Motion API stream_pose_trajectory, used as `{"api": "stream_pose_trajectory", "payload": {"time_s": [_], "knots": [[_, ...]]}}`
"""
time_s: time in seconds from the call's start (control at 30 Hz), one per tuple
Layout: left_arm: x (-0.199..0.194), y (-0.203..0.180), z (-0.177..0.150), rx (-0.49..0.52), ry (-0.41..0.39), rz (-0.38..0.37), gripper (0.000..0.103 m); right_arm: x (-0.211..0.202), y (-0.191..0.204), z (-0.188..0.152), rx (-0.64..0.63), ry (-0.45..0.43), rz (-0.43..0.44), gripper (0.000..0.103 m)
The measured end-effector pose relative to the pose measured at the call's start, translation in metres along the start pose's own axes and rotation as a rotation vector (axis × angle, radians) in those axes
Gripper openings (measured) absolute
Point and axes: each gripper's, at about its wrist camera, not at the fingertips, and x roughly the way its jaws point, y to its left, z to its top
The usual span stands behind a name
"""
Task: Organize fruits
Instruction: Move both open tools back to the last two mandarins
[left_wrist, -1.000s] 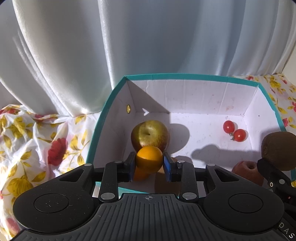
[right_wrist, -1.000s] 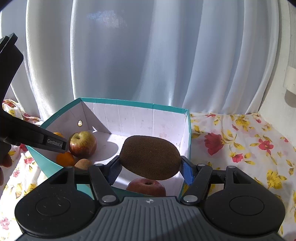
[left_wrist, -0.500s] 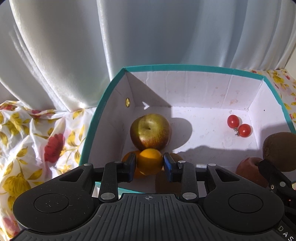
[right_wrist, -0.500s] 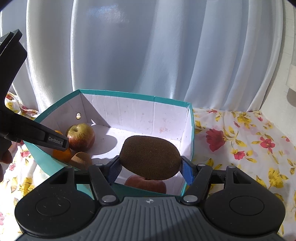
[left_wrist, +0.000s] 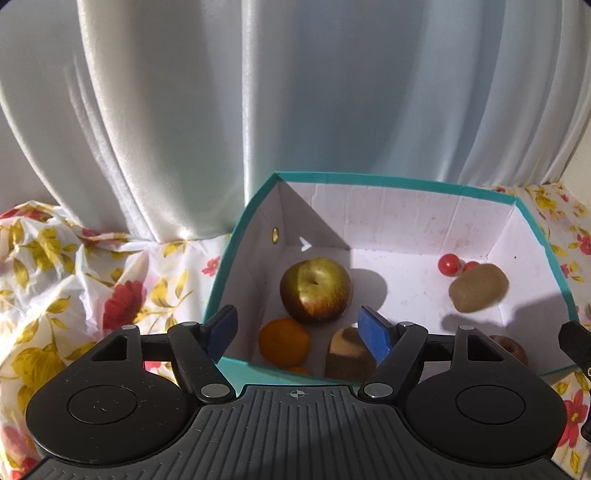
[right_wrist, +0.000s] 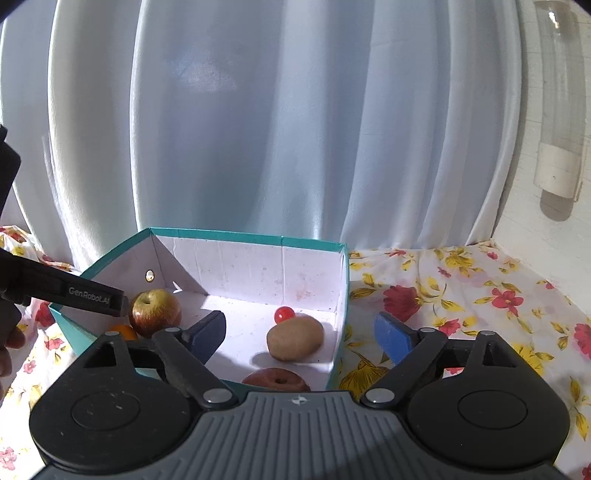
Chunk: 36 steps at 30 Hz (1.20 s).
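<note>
A teal box with a white inside holds the fruit. In the left wrist view a green-red apple lies at its left, with an orange and a kiwi in front of it. A second kiwi lies at the right beside cherry tomatoes. A red apple sits at the near right. My left gripper is open and empty above the box's near edge. My right gripper is open and empty above the box, with the kiwi below it.
A flowered cloth covers the table around the box. White curtains hang right behind it. A white wall with a fitting stands at the far right. The left gripper's body shows at the left of the right wrist view.
Both grippers have opened and pulled up and back. The orange dropped from the left gripper into the box's left side. The kiwi dropped from the right gripper beside the tomatoes.
</note>
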Motion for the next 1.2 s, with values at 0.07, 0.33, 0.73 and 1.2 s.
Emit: {"api": "stream_pose_trajectory", "payload": {"time_s": [0.07, 0.33, 0.73, 1.2], "knots": [[-0.012, 0.004, -0.007, -0.002, -0.030, -0.016, 0.078, -0.008, -0.005, -0.005, 0.018, -0.009, -0.005, 0.099], [-0.041, -0.005, -0.045, 0.039, -0.107, -0.089, 0.081, -0.026, -0.008, -0.036, 0.046, 0.035, -0.005, 0.100], [-0.021, -0.041, -0.091, 0.159, -0.048, -0.210, 0.080, -0.034, 0.007, -0.084, 0.014, 0.125, 0.018, 0.099], [0.016, -0.063, -0.098, 0.250, 0.032, -0.282, 0.066, -0.021, 0.006, -0.093, 0.029, 0.165, 0.022, 0.097]]}}
